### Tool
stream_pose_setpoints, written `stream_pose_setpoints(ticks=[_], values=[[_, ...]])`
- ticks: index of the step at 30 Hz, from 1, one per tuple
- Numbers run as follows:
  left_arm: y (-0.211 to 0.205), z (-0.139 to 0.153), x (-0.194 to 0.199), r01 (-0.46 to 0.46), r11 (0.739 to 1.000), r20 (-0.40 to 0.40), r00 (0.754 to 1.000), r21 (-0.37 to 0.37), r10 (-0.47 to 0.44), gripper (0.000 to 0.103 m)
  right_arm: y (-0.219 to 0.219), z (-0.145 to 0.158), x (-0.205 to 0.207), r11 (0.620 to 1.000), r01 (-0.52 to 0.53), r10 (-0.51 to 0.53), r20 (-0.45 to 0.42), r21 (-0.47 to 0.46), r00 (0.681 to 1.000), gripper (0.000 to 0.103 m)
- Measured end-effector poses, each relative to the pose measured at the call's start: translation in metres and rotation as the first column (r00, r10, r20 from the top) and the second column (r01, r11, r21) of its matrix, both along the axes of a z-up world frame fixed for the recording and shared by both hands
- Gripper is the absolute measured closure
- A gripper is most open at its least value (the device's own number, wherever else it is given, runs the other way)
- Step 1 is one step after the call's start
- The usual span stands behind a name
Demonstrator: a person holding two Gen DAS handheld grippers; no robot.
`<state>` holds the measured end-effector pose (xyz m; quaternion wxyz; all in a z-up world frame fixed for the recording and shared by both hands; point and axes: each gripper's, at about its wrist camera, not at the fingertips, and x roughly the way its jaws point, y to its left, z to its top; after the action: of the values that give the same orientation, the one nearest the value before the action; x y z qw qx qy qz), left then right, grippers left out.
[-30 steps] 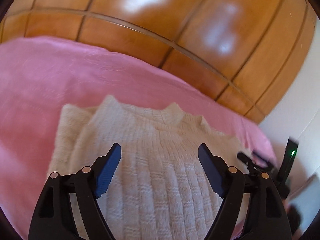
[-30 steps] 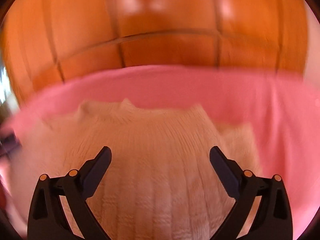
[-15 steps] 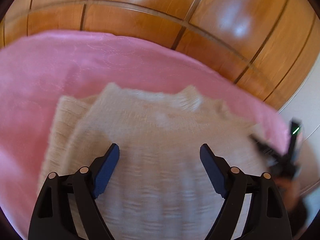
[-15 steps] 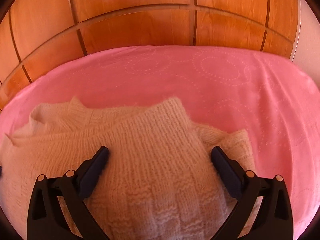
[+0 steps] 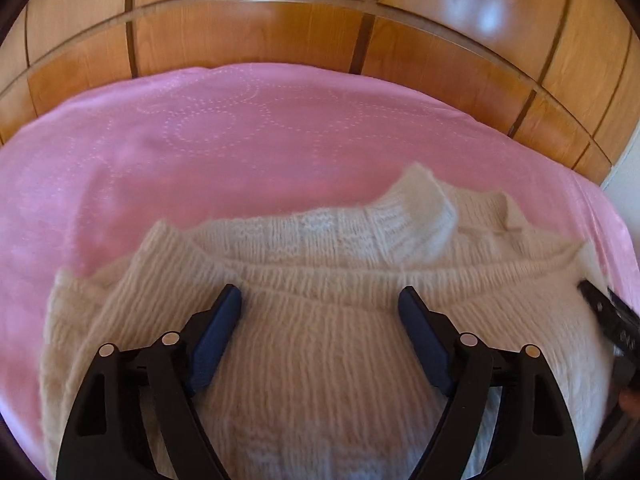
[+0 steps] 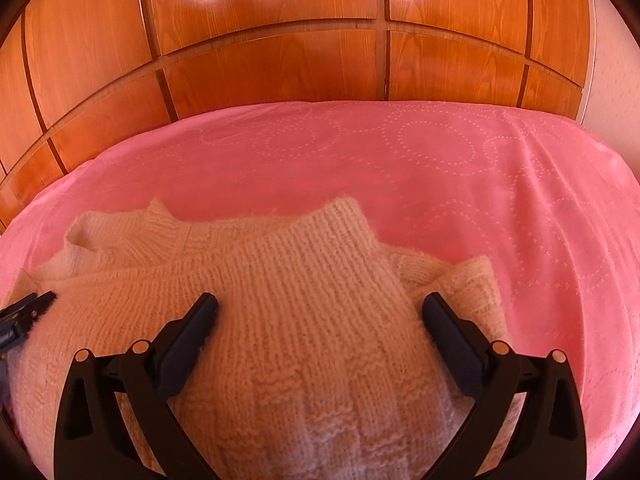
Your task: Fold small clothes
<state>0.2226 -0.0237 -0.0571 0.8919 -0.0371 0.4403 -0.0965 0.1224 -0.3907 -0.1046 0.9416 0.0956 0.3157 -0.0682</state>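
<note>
Fingers on both grippers are standing spread wide, nothing pinched between them. I am hovering the left gripper (image 5: 320, 304) and the right gripper (image 6: 320, 312) low over the cream knitted sweater (image 5: 340, 340), which is lying on the pink bedspread (image 5: 200, 140) in front of the wooden panelling (image 6: 280, 60).

What I am watching is how the sweater's folded top edge is running relative to the two pairs of fingers. In the left wrist view that ribbed edge (image 5: 360, 272) is crossing left to right just beyond the blue pads (image 5: 216, 332), with the neck collar (image 5: 424, 212) poking up behind it. So the garment's long axis is lying across my line of approach, side to side, and I am reading the lower part as doubled up over the chest already.

In the right wrist view a folded corner (image 6: 340, 216) is peaking directly ahead of the right fingers (image 6: 452, 340), and a sleeve layer (image 6: 472, 280) is sticking out just beside the right-hand finger. The left gripper's tip (image 6: 24, 312) is showing at that view's left edge, touching or nearly touching the knit.

I am judging the arms evenly placed, each near its own end of the edge, so a sideways fold would fall to the right gripper, being nearer the loose sleeve.
</note>
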Motion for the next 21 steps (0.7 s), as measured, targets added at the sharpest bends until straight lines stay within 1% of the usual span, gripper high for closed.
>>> stream_pose_setpoints(ticks=[2, 4, 5, 7, 8, 9, 11, 13, 14, 15, 17, 19, 20, 21], values=[[-0.002, -0.001, 0.000, 0.007, 1.000, 0.001, 1.000, 0.011, -0.007, 0.020, -0.002, 0.001, -0.005, 1.000, 0.010, -0.011, 0.037, 0.019, 0.999, 0.002], [0.000, 0.002, -0.006, 0.007, 1.000, 0.015, 1.000, 0.005, -0.008, 0.020, -0.005, 0.002, -0.009, 0.999, 0.018, -0.021, 0.068, 0.041, 0.997, 0.002], [0.002, 0.004, -0.008, 0.006, 1.000, 0.021, 1.000, -0.005, -0.006, 0.020, -0.008, 0.003, -0.011, 0.998, 0.029, -0.033, 0.085, 0.057, 0.996, 0.002], [0.010, 0.015, -0.021, -0.008, 0.999, 0.049, 0.999, -0.047, 0.010, 0.020, -0.013, 0.004, -0.015, 0.995, 0.037, -0.047, 0.112, 0.092, 0.993, 0.002], [0.016, 0.022, -0.031, -0.026, 0.997, 0.076, 0.997, -0.067, 0.031, 0.020, -0.017, 0.004, -0.017, 0.993, 0.038, -0.052, 0.120, 0.112, 0.991, 0.002], [0.020, 0.026, -0.037, -0.046, 0.997, 0.094, 0.994, -0.064, 0.052, 0.020, -0.020, 0.003, -0.018, 0.990, 0.048, -0.064, 0.122, 0.131, 0.990, 0.002], [0.026, 0.028, -0.044, -0.085, 0.996, 0.115, 0.989, -0.027, 0.088, 0.020, -0.023, 0.003, -0.017, 0.988, 0.057, -0.073, 0.112, 0.140, 0.991, 0.002], [0.031, 0.021, -0.041, -0.117, 0.992, 0.109, 0.988, 0.040, 0.112, 0.020, -0.019, 0.003, -0.010, 0.991, 0.075, -0.083, 0.073, 0.109, 0.994, 0.002], [0.032, 0.014, -0.035, -0.123, 0.990, 0.087, 0.989, 0.062, 0.117, 0.018, -0.015, 0.002, -0.003, 0.993, 0.090, -0.092, 0.033, 0.072, 0.995, 0.002], [0.034, 0.005, -0.028, -0.115, 0.992, 0.051, 0.992, 0.054, 0.113, 0.015, -0.012, 0.002, 0.001, 0.994, 0.098, -0.098, 0.005, 0.041, 0.995, 0.002], [0.031, 0.002, -0.022, -0.106, 0.992, 0.047, 0.994, 0.064, 0.103, 0.008, 0.000, 0.002, 0.013, 0.992, 0.116, -0.119, -0.053, -0.052, 0.992, 0.002], [0.025, 0.001, -0.019, -0.093, 0.991, 0.034, 0.995, 0.099, 0.090, 0.006, 0.003, 0.002, 0.016, 0.989, 0.123, -0.128, -0.060, -0.084, 0.990, 0.002], [0.025, 0.001, -0.020, -0.093, 0.990, 0.037, 0.995, 0.102, 0.089, 0.006, 0.003, 0.002, 0.015, 0.989, 0.124, -0.128, -0.055, -0.078, 0.990, 0.002], [0.027, 0.003, -0.024, -0.094, 0.992, 0.046, 0.995, 0.085, 0.090, 0.006, 0.001, 0.002, 0.014, 0.990, 0.124, -0.127, -0.053, -0.072, 0.990, 0.002]])
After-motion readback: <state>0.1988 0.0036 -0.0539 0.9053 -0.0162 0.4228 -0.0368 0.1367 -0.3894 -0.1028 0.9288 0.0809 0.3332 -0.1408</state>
